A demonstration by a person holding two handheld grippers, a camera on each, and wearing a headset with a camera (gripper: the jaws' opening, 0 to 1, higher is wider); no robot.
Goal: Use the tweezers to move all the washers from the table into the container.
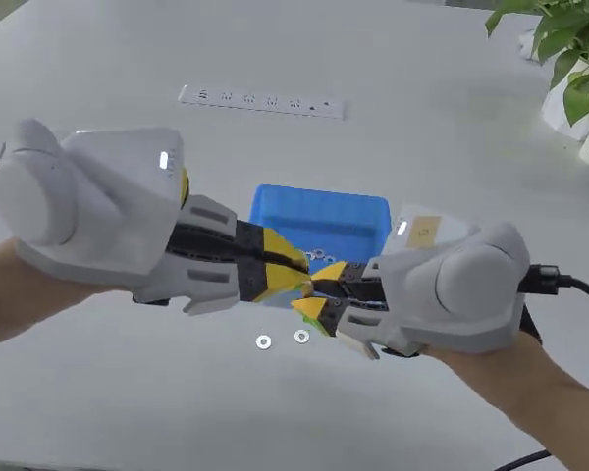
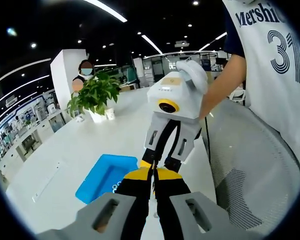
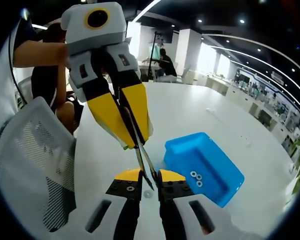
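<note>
Over the white table we hold two grippers nose to nose, just on our side of the one blue container. The left gripper comes in from the left and the right gripper from the right, their yellow tips almost touching.

One pair of tweezers runs between them. In the right gripper view, the left gripper's two yellow jaws are pressed together on the upper part of the tweezers, and the thin legs slope down from there into the narrow gap between the right gripper's own jaws. Those jaws stand close on either side of the legs, near the points. We cannot tell whether they actually press on the metal, or whether the legs are squeezed together or slightly spread (they are too thin to judge).

Two washers lie on the table, side by side and a little apart, below the meeting jaws and outside the container. In the right gripper view we count three more washers inside the container, clustered on its floor.

Farther back lies one white power strip, and one potted plant stands at the table's far right corner.
</note>
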